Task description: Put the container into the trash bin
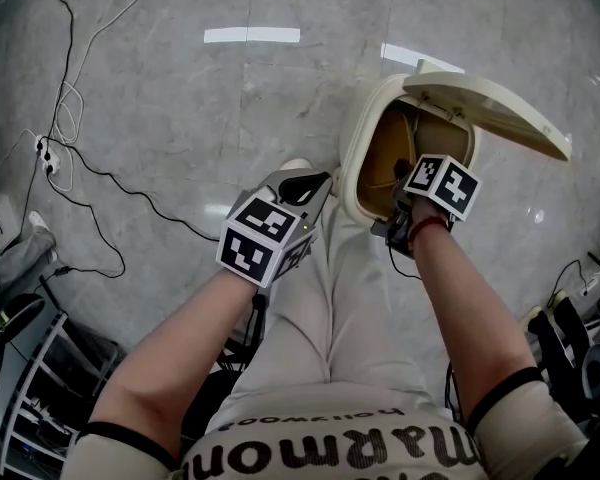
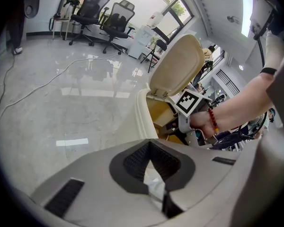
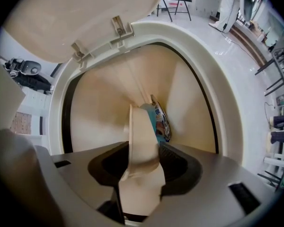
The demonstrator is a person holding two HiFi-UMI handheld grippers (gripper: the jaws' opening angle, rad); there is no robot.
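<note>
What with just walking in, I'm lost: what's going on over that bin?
A person holds a gripper in each hand. The right gripper points down into the open trash bin, whose lid is up. A beige container sits between its jaws, which are opening to let it drop in. The left gripper is held near the bin, shut and empty.

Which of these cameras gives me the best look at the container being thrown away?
The right gripper view: the beige container stands edge-on between the right gripper's opening jaws, above the open trash bin. In the head view that gripper's marker cube covers it. The left gripper view shows only gripper and bin, no container.
</note>
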